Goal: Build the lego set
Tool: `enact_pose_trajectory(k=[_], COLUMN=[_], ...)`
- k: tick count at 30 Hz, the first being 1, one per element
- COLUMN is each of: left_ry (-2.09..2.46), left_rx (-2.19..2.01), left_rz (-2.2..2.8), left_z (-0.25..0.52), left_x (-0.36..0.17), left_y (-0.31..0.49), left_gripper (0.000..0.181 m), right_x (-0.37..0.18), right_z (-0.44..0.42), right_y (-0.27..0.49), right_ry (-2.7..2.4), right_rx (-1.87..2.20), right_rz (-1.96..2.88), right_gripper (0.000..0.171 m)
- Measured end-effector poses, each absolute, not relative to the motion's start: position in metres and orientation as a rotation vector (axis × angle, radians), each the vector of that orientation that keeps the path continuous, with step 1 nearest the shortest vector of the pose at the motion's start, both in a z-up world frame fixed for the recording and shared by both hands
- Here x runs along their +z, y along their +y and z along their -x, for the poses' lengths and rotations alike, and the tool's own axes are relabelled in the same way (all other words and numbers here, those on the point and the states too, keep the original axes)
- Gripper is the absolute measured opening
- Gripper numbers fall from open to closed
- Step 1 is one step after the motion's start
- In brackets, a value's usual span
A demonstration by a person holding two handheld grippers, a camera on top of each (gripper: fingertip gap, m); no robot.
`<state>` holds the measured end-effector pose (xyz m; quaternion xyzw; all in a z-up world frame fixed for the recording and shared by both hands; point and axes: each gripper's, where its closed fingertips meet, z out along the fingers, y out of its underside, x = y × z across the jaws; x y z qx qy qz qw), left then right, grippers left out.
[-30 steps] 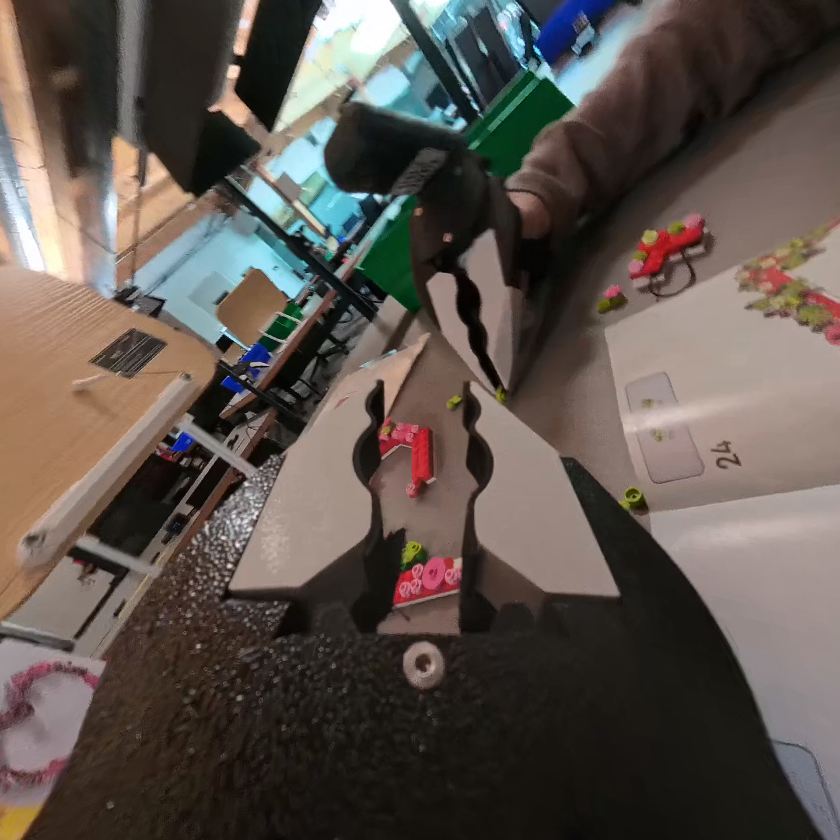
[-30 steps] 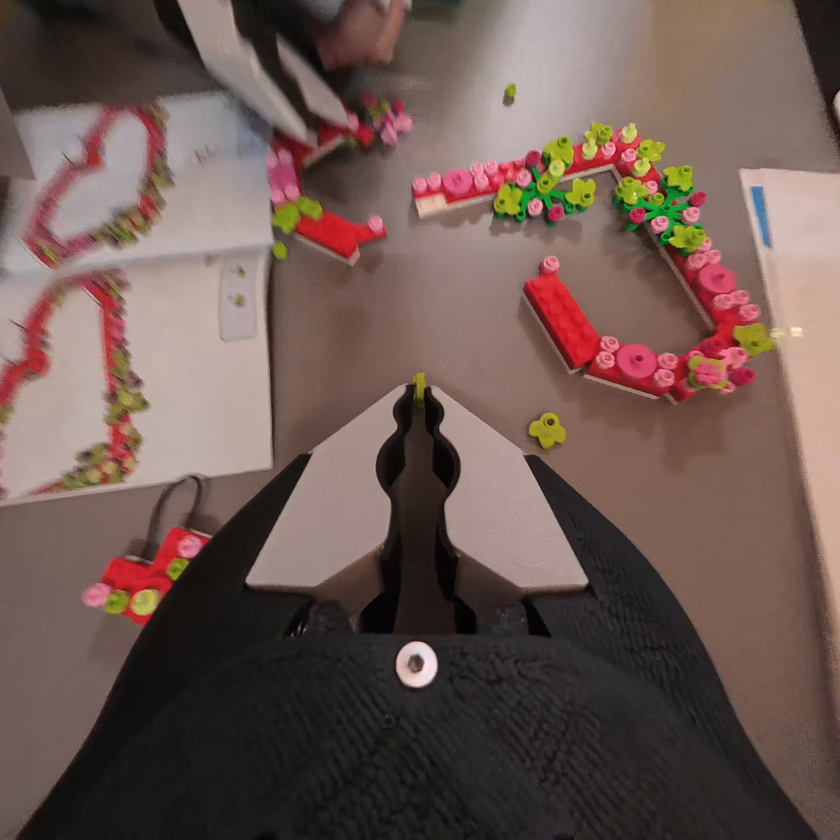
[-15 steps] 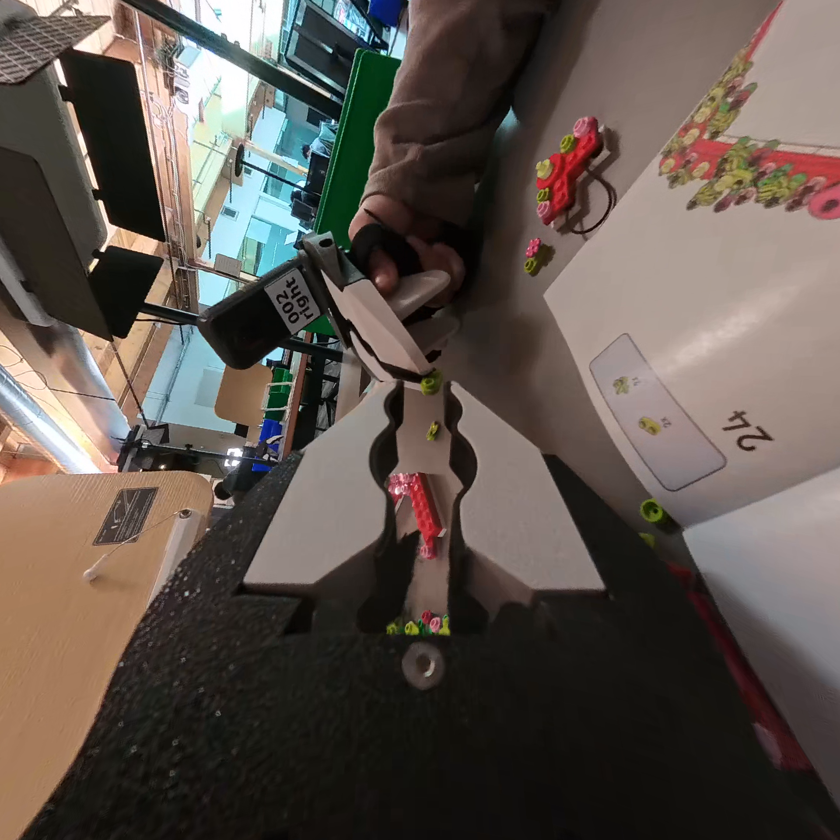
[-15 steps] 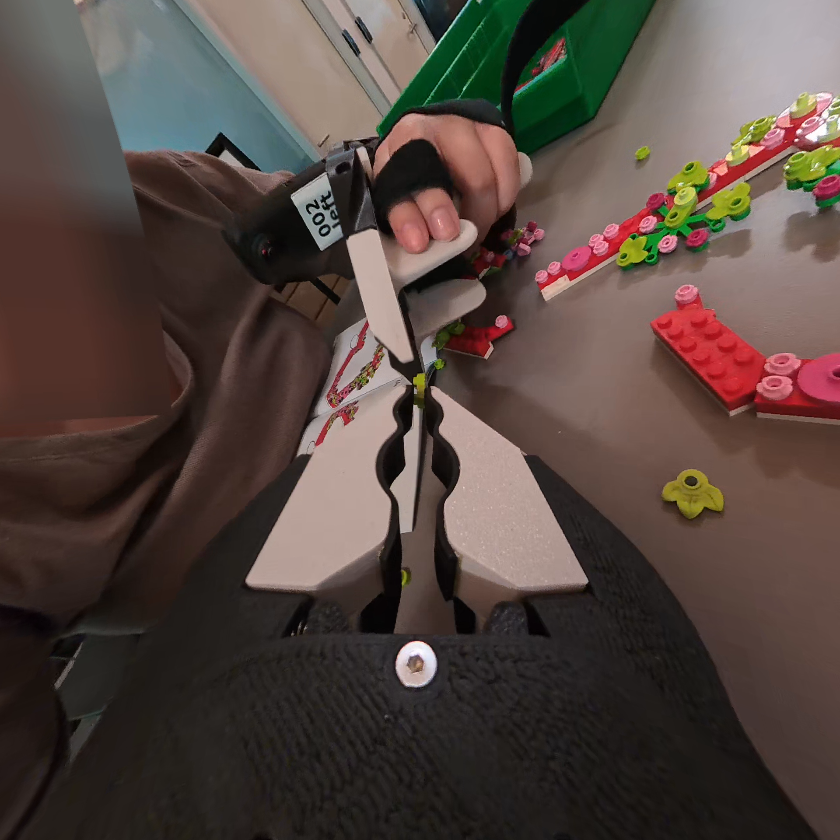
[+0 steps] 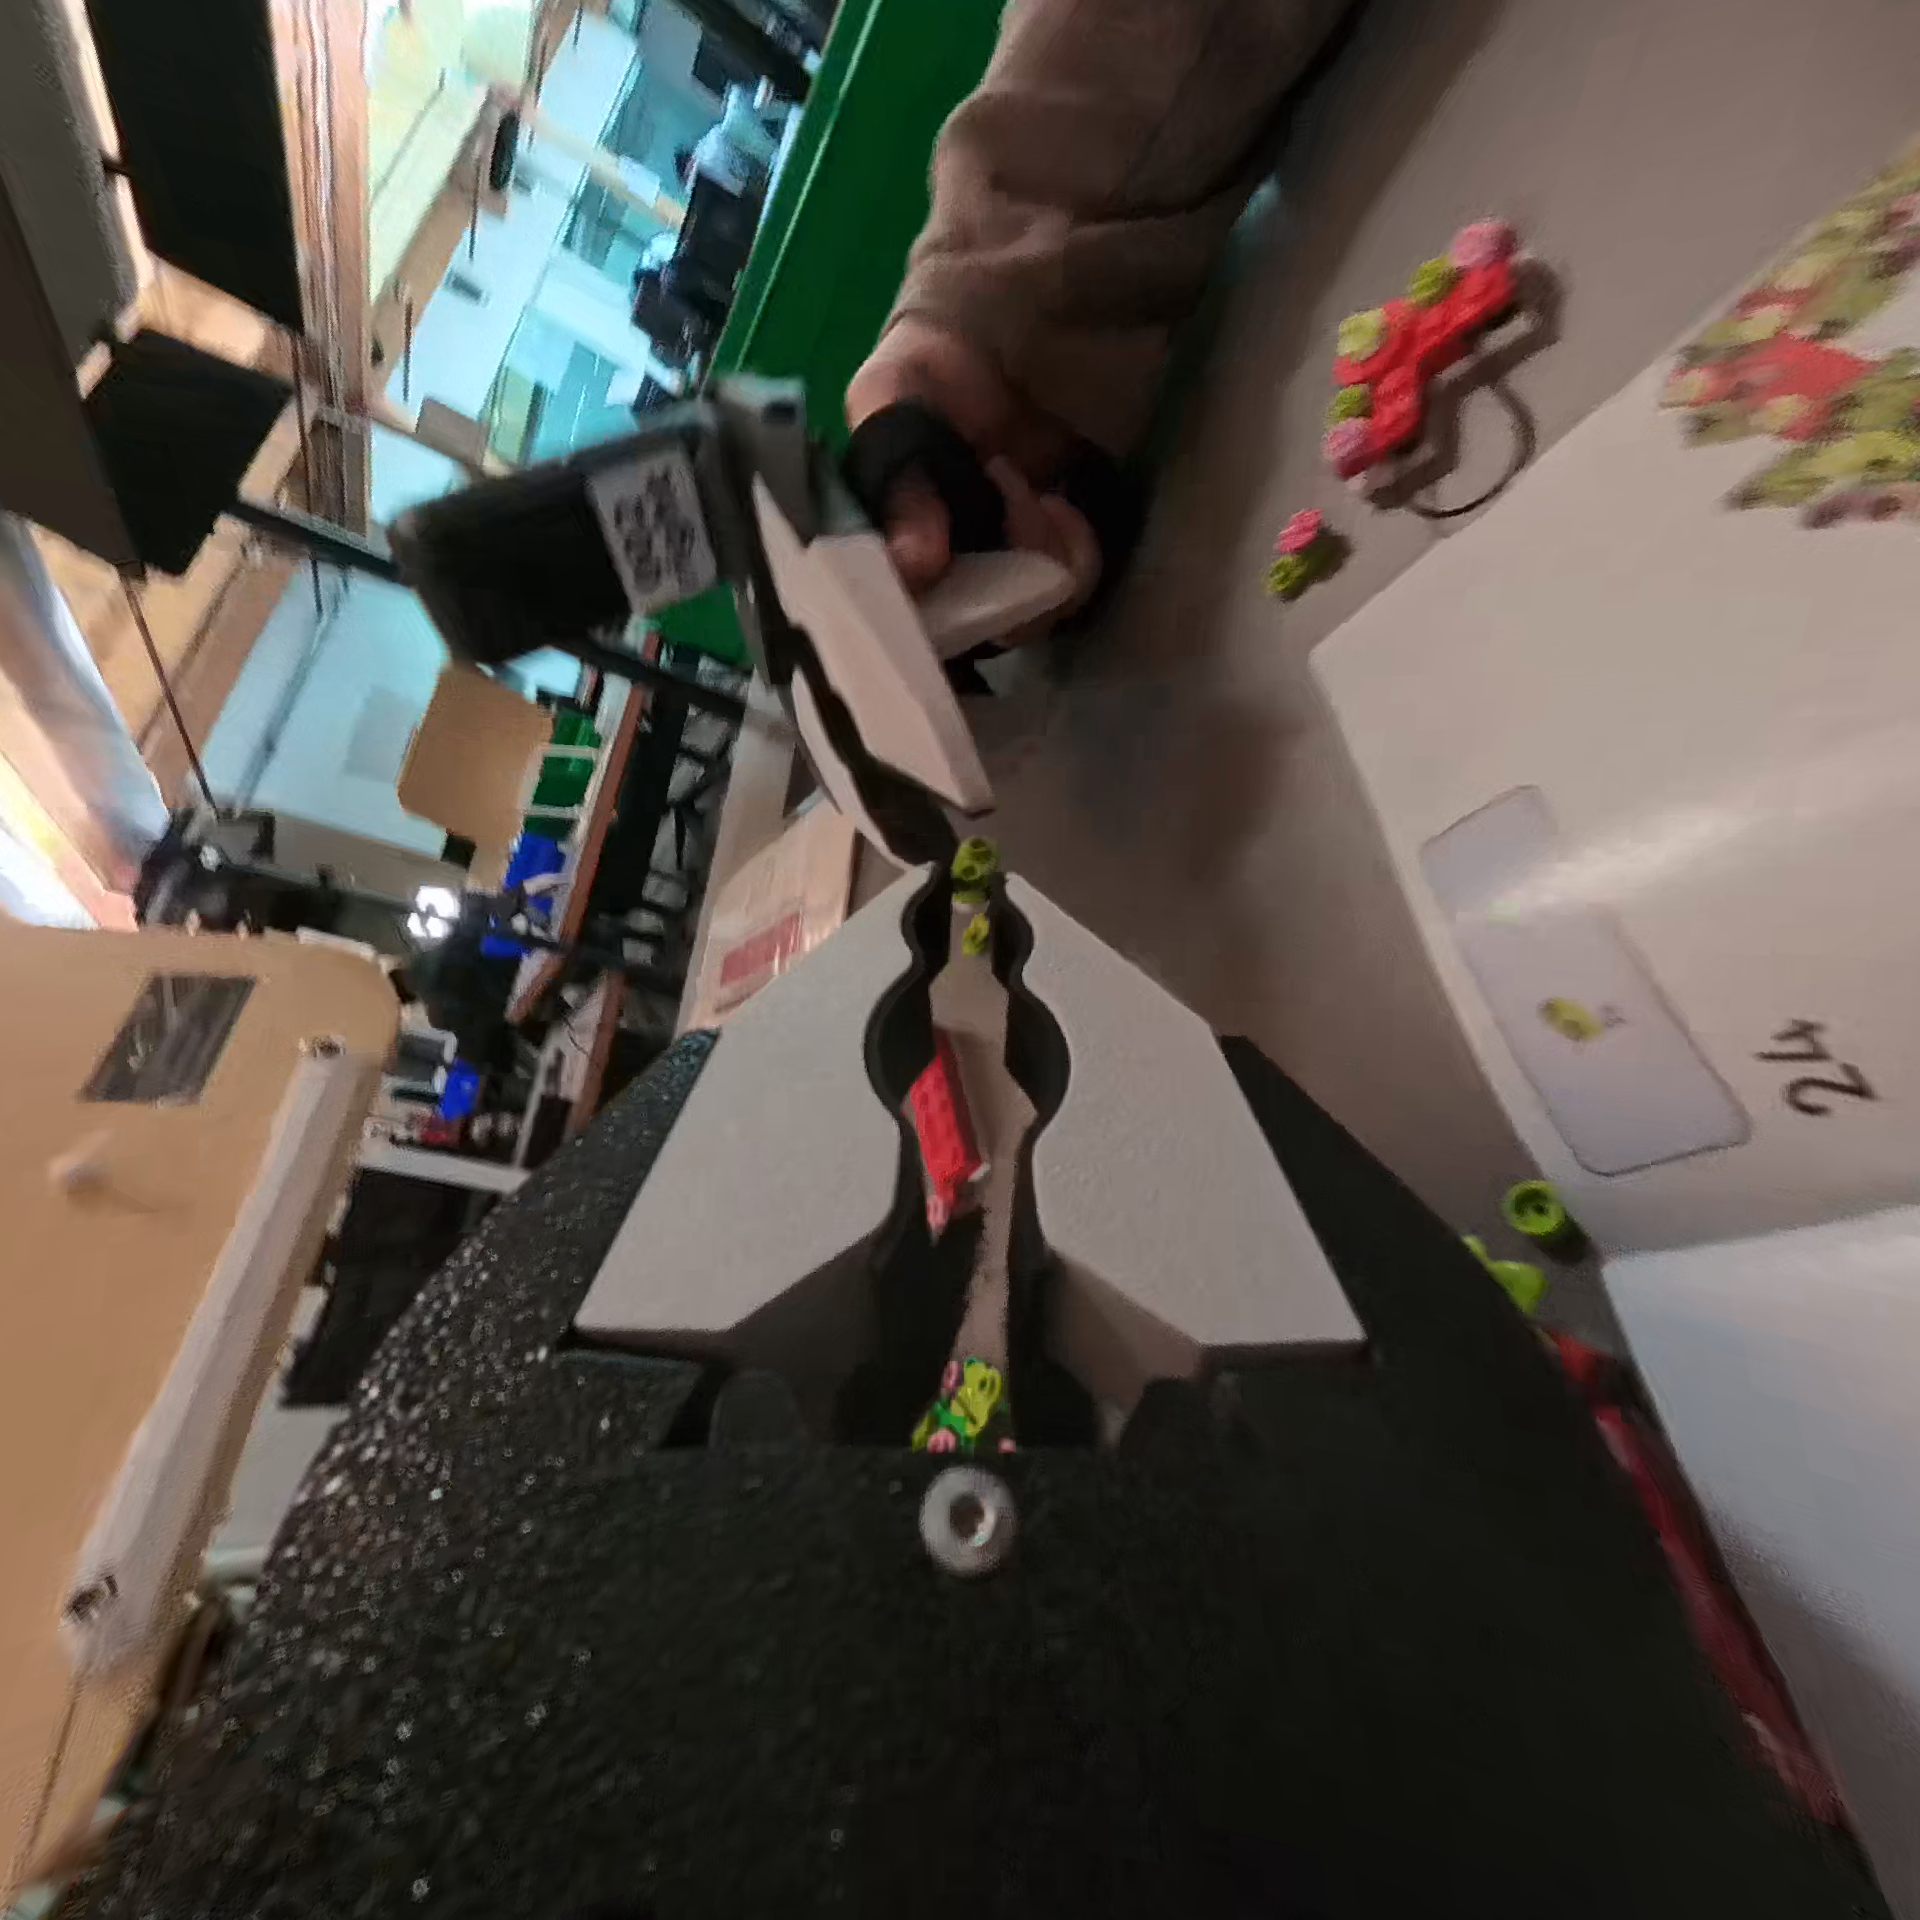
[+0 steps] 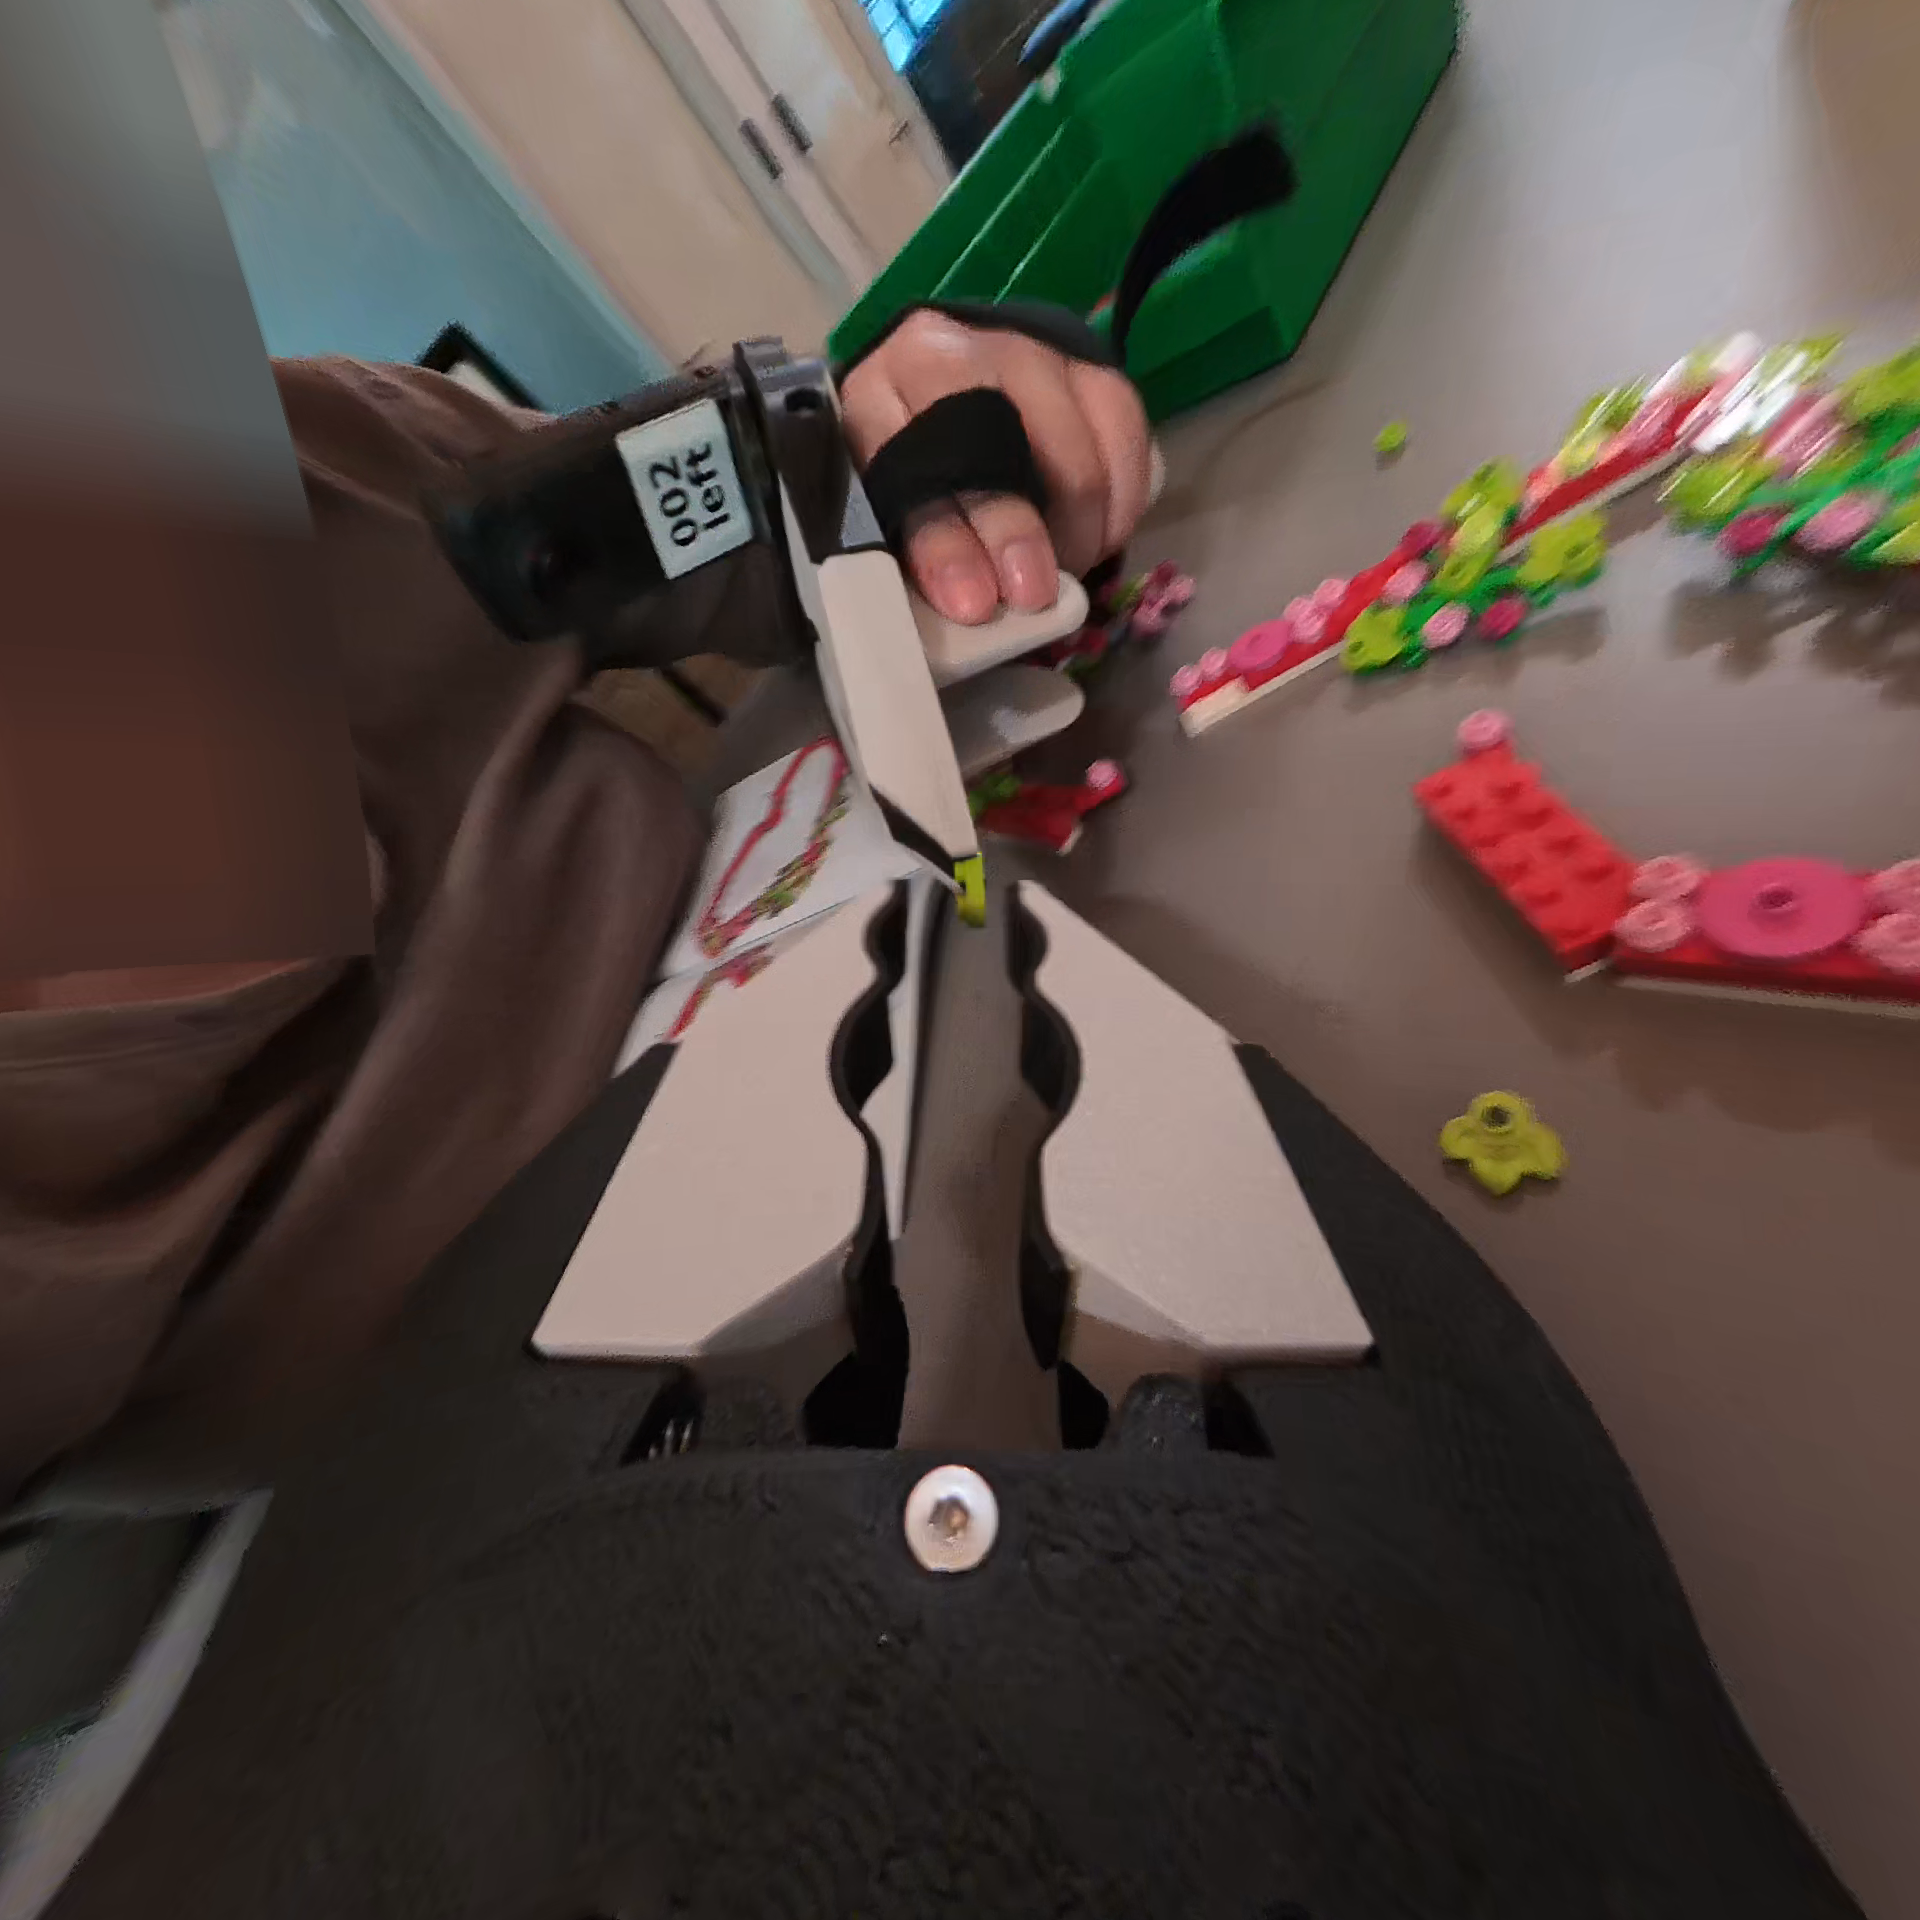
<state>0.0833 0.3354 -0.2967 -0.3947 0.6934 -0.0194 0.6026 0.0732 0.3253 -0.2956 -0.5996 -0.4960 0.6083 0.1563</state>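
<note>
My left gripper (image 5: 968, 885) is shut on a small lime green lego piece (image 5: 975, 864) at its fingertips. My right gripper (image 6: 964, 889) faces it tip to tip, and its jaws stand apart on either side of the piece (image 6: 970, 902). In the right wrist view the left gripper (image 6: 951, 868) pinches the piece at its tip. Both grippers are held above the table. The half-built red heart frame (image 6: 1766, 925) with pink and green flowers lies to the right. A red plate section (image 5: 945, 1127) shows between my left fingers.
The open instruction booklet (image 5: 1662, 779) lies on the grey table. A lime flower piece (image 6: 1501, 1143) lies loose near the heart. A small red section with a black cord (image 5: 1423, 312) and loose lime pieces (image 5: 1532, 1210) sit by the booklet. A green bin (image 6: 1195, 187) stands behind. My two grippers' fingertips are within a few centimetres of each other. Both grippers' tips are roughly 9 centimeters from the red plate section (image 5: 945, 1127). Seen from the right wrist view (image 6: 1489, 832) as well.
The right gripper lifted the lime piece from the table and brought it to the left gripper. The left jaws closed on it and the right jaws have now opened.
</note>
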Motion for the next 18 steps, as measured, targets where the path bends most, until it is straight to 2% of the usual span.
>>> enact_pose_trajectory(k=[1, 3, 5, 7, 12, 18], left_ry=[1.587, 1.533, 1.486, 1.462, 1.472, 1.473], left_rx=[-0.071, -0.175, -0.298, -0.363, -0.386, -0.411], left_rz=[0.975, 1.15, 1.287, 1.337, 1.362, 1.375], left_z=[-0.081, -0.077, -0.074, -0.072, -0.073, -0.073], left_x=[-0.297, -0.299, -0.301, -0.3, -0.306, -0.307], left_y=[0.341, 0.352, 0.357, 0.359, 0.356, 0.354], left_gripper=[0.006, 0.005, 0.005, 0.005, 0.005, 0.005], right_x=[-0.294, -0.293, -0.296, -0.3, -0.301, -0.306], right_z=[-0.072, -0.073, -0.075, -0.073, -0.067, -0.066], right_y=[0.334, 0.348, 0.355, 0.354, 0.352, 0.351], right_ry=[-1.408, -1.456, -1.559, -1.608, -1.592, -1.612], right_rx=[1.632, 1.31, 0.963, 0.796, 0.725, 0.693], right_rz=[1.662, 1.522, 1.366, 1.305, 1.262, 1.251], right_gripper=[0.024, 0.026, 0.016, 0.011, 0.012, 0.006])
